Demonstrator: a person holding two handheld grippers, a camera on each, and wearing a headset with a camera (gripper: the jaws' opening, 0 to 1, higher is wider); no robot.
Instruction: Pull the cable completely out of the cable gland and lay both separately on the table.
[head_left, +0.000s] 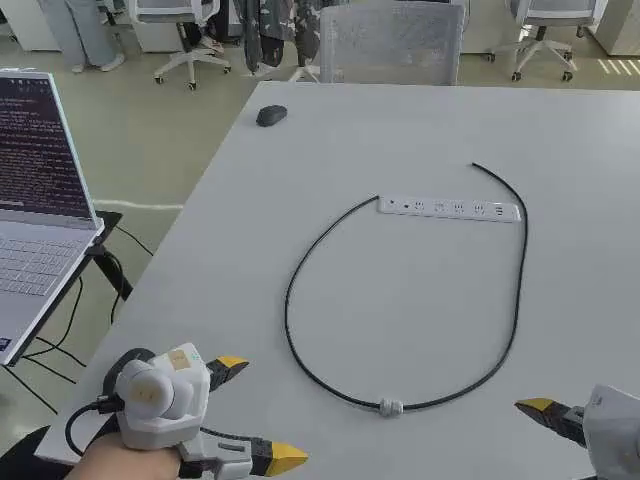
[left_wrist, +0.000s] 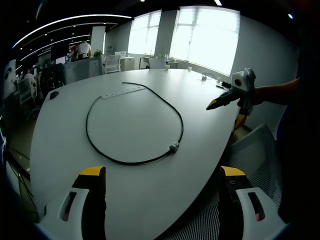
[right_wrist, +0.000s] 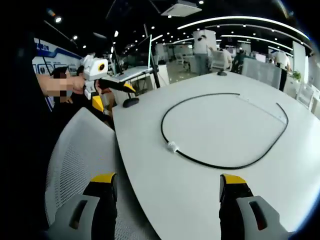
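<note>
Your left gripper (head_left: 258, 412) hovers by the table's near edge, its yellow-tipped jaws spread wide and holding nothing. Your right gripper (right_wrist: 167, 181) is spread and empty too. One thin black cable (head_left: 290, 300) lies in a wide loop on the smooth white table (head_left: 420, 300). It runs through one small pale cable gland (head_left: 391, 407) at the loop's near side. One long, flat white power strip (head_left: 450, 209) lies at the far side, and one dark rounded mouse (head_left: 271, 115) sits beyond.
</note>
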